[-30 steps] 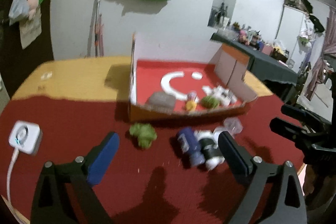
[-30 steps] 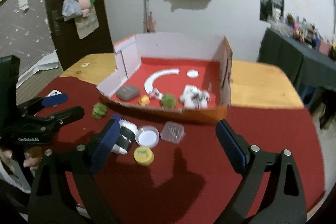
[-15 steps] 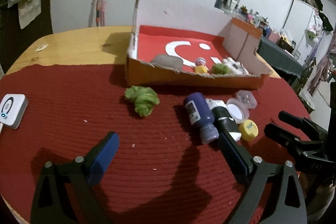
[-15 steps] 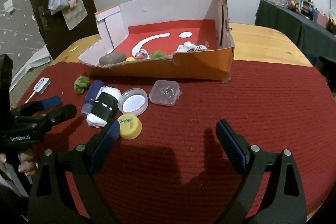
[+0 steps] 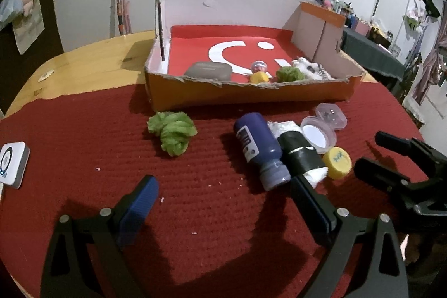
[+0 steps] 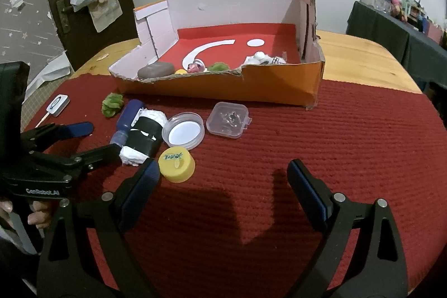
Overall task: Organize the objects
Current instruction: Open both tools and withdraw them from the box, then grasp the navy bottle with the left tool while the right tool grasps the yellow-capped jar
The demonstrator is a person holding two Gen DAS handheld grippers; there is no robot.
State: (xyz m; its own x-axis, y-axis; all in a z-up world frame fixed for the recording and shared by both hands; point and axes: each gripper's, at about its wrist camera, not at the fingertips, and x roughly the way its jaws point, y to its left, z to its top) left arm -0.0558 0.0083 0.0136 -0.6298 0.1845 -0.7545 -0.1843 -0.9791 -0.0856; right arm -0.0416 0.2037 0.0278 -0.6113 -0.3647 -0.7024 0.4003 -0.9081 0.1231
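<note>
An orange cardboard box (image 5: 251,98) (image 6: 279,91) with a red floor holds a grey case (image 5: 209,70), a small ball, a yellow piece, a green pom (image 5: 287,73) and a white toy. On the red mat in front lie a green pom (image 5: 171,131) (image 6: 112,104), a blue bottle (image 5: 259,147) (image 6: 126,120), a black-and-white roll (image 5: 301,155) (image 6: 144,137), a round clear lid (image 5: 318,133) (image 6: 183,133), a yellow cap (image 5: 337,162) (image 6: 176,164) and a small clear case (image 5: 331,116) (image 6: 229,119). My left gripper (image 5: 223,201) (image 6: 92,140) is open, its right finger beside the roll. My right gripper (image 6: 223,186) (image 5: 374,151) is open and empty.
A white square device (image 5: 11,164) (image 6: 58,104) with a cable lies at the mat's left edge. The mat covers a round wooden table (image 5: 92,63) whose bare wood shows behind the box. Bags hang on the white wall; a dark door stands at the left.
Both grippers have moved forward and lower towards the loose objects on the mat. The objects have not moved. Both stay open.
</note>
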